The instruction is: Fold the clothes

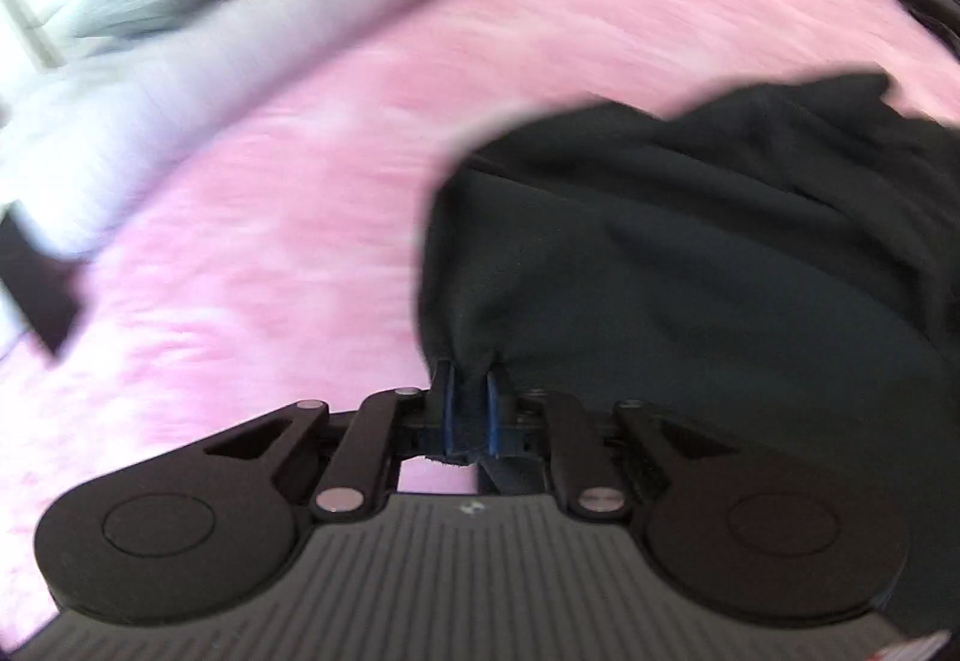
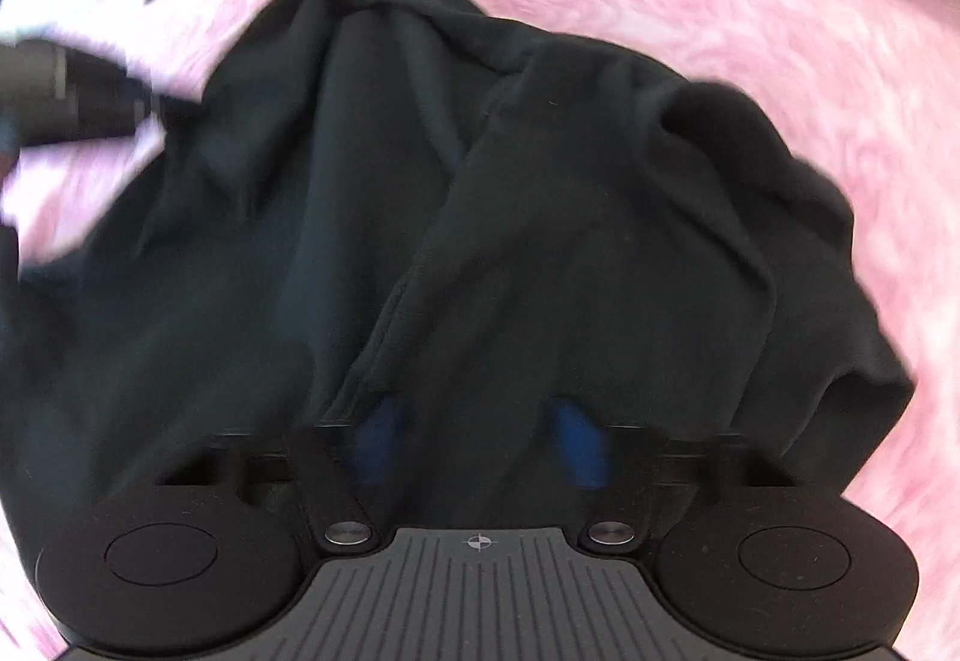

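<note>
Crumpled black garment (image 2: 372, 217) on pink bedding (image 2: 690, 0)

Right tool (image 2: 477, 436): blue pads (image 2: 579, 445) set well apart, black garment (image 2: 480, 217) draped over and between them; fingertips hidden under the cloth, so contact cannot be judged. Garment lies crumpled in deep folds on a pink rose-patterned bed cover (image 2: 750, 18); a blurred dark object (image 2: 72, 102) sits at the left edge, identity unclear.

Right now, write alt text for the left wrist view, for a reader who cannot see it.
The left gripper is shut on an edge of a black garment, its blue pads pinching the bunched cloth. The garment spreads to the right over a pink blanket. The background is motion-blurred.
</note>
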`<action>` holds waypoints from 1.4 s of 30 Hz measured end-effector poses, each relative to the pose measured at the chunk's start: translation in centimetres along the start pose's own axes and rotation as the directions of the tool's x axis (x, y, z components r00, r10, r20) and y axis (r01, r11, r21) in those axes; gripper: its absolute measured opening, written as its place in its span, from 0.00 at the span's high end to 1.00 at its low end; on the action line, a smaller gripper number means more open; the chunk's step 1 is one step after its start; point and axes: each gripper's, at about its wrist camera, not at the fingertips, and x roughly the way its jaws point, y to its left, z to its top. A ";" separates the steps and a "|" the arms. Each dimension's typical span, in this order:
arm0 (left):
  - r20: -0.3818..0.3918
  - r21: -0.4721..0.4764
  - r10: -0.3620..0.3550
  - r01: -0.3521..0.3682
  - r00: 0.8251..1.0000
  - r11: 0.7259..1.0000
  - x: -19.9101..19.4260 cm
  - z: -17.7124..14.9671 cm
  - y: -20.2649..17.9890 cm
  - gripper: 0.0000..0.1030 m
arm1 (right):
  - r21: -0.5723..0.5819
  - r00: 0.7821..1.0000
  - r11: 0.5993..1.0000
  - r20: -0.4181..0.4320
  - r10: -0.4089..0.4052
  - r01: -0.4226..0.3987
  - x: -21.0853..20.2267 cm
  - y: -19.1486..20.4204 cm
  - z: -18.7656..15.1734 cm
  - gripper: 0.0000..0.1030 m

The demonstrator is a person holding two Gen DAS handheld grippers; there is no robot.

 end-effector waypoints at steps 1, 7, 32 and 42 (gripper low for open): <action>0.006 -0.034 0.054 -0.054 0.999 0.998 -0.5 -0.1 1.6 0.95 | -0.009 1.000 1.000 -0.004 0.000 0.000 -0.5 -0.1 0.0 1.00; 0.015 -0.132 0.134 -0.131 0.991 0.983 -2.4 0.0 7.3 0.87 | -0.112 0.996 0.994 0.083 0.026 -0.017 -6.0 -2.4 4.6 1.00; -0.202 0.158 -0.032 0.064 0.979 0.985 -14.6 -18.2 -3.0 0.52 | 0.130 0.996 0.987 -0.005 -0.090 0.090 -9.1 -3.5 -9.4 0.27; -0.065 0.549 -0.112 0.129 0.992 0.826 -13.8 -20.1 -6.0 0.90 | 0.465 0.992 0.876 0.052 0.116 -0.126 -9.7 0.4 -17.3 0.27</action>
